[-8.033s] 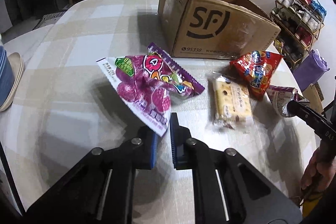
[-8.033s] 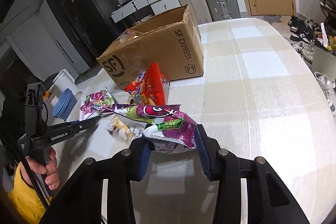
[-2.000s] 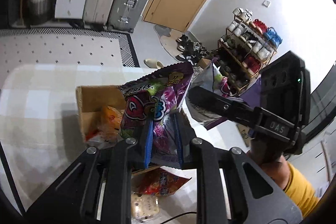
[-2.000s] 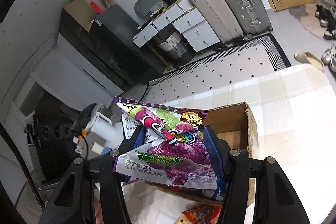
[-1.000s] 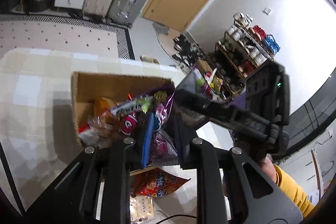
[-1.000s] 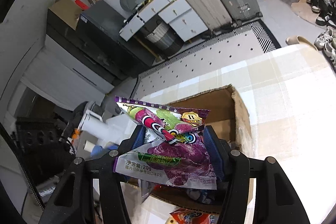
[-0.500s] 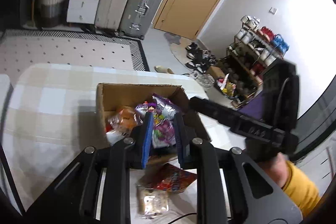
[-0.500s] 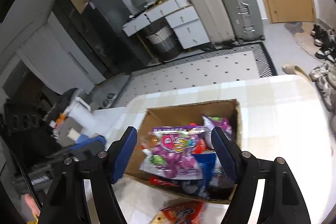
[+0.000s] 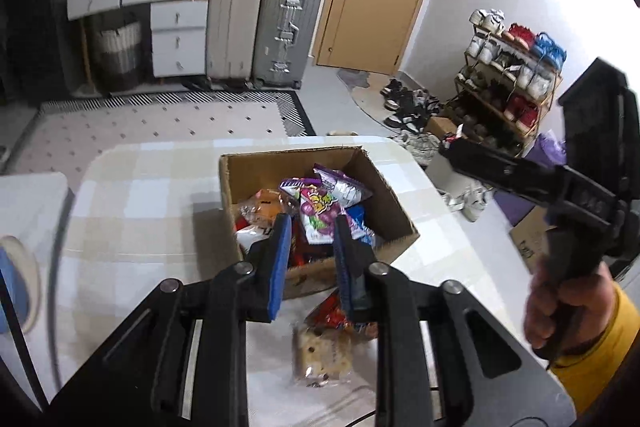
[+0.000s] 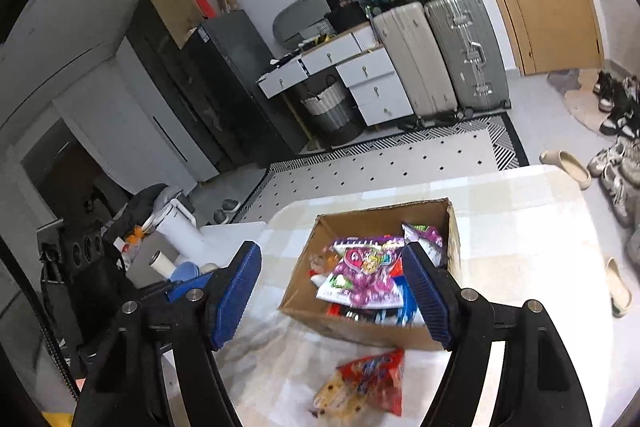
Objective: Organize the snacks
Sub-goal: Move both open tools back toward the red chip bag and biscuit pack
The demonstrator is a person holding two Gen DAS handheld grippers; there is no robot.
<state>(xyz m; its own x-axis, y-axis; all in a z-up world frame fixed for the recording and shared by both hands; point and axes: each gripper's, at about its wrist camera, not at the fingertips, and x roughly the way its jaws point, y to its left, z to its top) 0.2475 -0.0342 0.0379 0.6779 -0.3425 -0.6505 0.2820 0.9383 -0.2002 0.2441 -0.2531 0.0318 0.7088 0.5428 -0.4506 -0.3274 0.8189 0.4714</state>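
An open cardboard box on the checked table holds several snack packs, with two purple candy bags on top. My left gripper is open and empty, high above the box's near side. My right gripper is wide open and empty above the box; it shows in the left wrist view at the right. A red snack pack and a clear cracker pack lie on the table in front of the box.
A blue-and-white bowl sits at the table's left edge. Suitcases, a white drawer unit, a door and a shoe rack stand beyond the table. Shoes lie on the floor.
Both grippers carried purple candy bags from the table up over the box, opened and dropped them in. Both have since risen and drawn back; the right one opened wide.
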